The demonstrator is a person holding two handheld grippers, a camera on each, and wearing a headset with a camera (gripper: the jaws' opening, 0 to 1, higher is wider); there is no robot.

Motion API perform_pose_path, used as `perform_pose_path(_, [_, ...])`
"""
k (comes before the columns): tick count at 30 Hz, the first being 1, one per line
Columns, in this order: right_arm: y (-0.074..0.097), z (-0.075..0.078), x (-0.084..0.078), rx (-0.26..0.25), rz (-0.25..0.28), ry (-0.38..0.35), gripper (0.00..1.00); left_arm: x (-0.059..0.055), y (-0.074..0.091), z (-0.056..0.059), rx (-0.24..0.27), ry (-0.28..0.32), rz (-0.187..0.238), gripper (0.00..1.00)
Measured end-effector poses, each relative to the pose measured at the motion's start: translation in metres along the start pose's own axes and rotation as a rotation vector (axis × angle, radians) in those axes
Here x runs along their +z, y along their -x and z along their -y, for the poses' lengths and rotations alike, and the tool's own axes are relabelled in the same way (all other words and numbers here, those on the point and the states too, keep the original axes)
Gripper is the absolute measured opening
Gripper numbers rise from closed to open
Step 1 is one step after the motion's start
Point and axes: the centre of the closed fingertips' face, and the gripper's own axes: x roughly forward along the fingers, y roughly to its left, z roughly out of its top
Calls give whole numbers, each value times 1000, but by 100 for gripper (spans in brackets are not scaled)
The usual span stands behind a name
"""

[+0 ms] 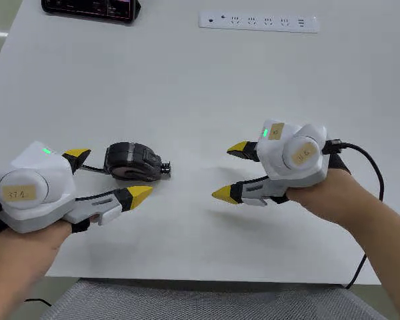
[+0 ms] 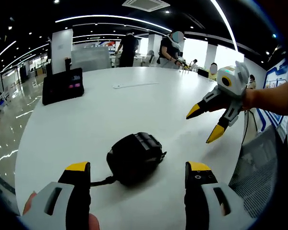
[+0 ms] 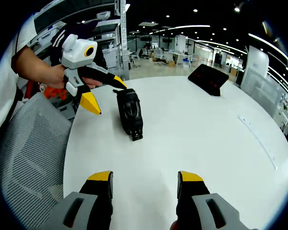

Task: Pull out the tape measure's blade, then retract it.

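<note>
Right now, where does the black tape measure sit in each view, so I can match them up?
Head view: the black round tape measure lies left of centre.
Left gripper view: low centre.
Right gripper view: upper left of centre.
Shared landmark: the black flat device, top left in the head view, left in the left gripper view, upper right in the right gripper view.

Matt black rubbery tape measure (image 1: 130, 161), smooth white table (image 1: 187, 87), grey mesh-cloth chair (image 1: 207, 301)
</note>
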Motion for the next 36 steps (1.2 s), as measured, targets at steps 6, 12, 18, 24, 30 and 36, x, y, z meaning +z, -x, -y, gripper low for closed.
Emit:
perform_pose_path(6, [11, 2, -5, -27, 0, -13, 55, -3, 4, -4, -12, -20, -18, 81])
perform_pose_path(12, [19, 2, -8, -50, 3, -15, 61, -5, 7, -4, -29, -37, -32, 86])
perform_pose_path(18, [27, 1, -10, -59, 14, -22, 64, -7, 13, -2, -43, -90, -45, 92])
perform_pose_path(24, [33, -2, -14, -64, 28, -15, 69, -9, 17, -3, -47, -101, -50, 98])
perform_pose_path(30, [38, -4, -18, -67, 35, -28, 73, -14, 22, -5, -53, -126, -74, 99])
perform_pose_path(36, [43, -6, -23, -70, 24, -47, 78, -16, 28, -6, -73, -149, -80, 99])
